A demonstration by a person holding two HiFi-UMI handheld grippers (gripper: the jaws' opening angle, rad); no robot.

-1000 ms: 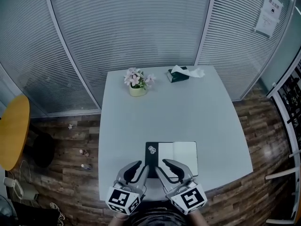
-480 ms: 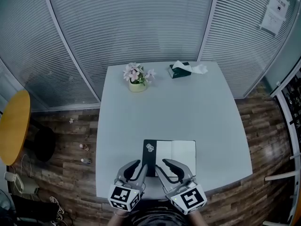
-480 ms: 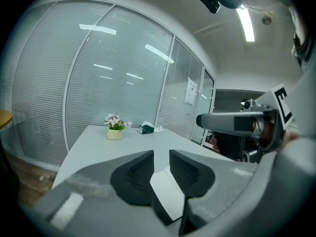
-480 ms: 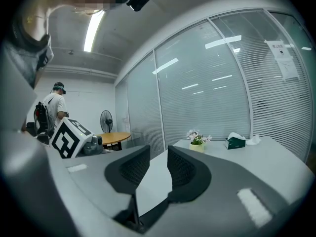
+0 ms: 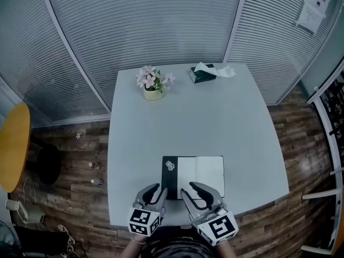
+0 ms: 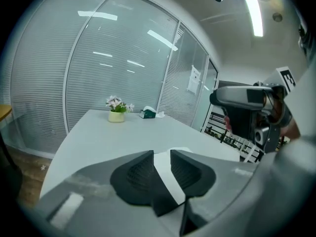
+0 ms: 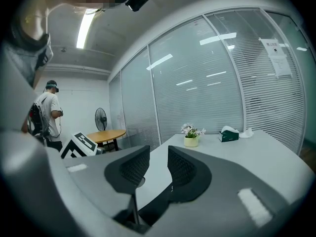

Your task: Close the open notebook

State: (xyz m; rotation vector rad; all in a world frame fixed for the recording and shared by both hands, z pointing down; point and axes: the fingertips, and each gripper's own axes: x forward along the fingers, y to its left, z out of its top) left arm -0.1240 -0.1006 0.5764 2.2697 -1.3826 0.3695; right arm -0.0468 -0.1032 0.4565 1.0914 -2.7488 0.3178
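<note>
The notebook (image 5: 200,171) lies open near the front edge of the grey table (image 5: 188,117), black cover flap (image 5: 169,171) on the left, white pages on the right. My left gripper (image 5: 155,190) hovers at the flap's near left corner. Its jaws have just been opening and stand apart with nothing pinched; a white page (image 6: 163,174) shows through the gap of the left gripper (image 6: 162,155). My right gripper (image 5: 190,189) hangs over the notebook's near edge. In its own view the right gripper (image 7: 159,157) shows a narrow gap with nothing in it.
A flower pot (image 5: 153,86) and a tissue box (image 5: 203,73) stand at the table's far edge. Blinds and glass walls close the back. A round yellow table (image 5: 13,147) stands at the left. A person (image 7: 47,113) and a fan (image 7: 100,118) are farther off.
My left gripper has sunk toward the table's near edge, and its jaws stand a little wider. The right gripper has dropped slightly. The notebook has not moved.
</note>
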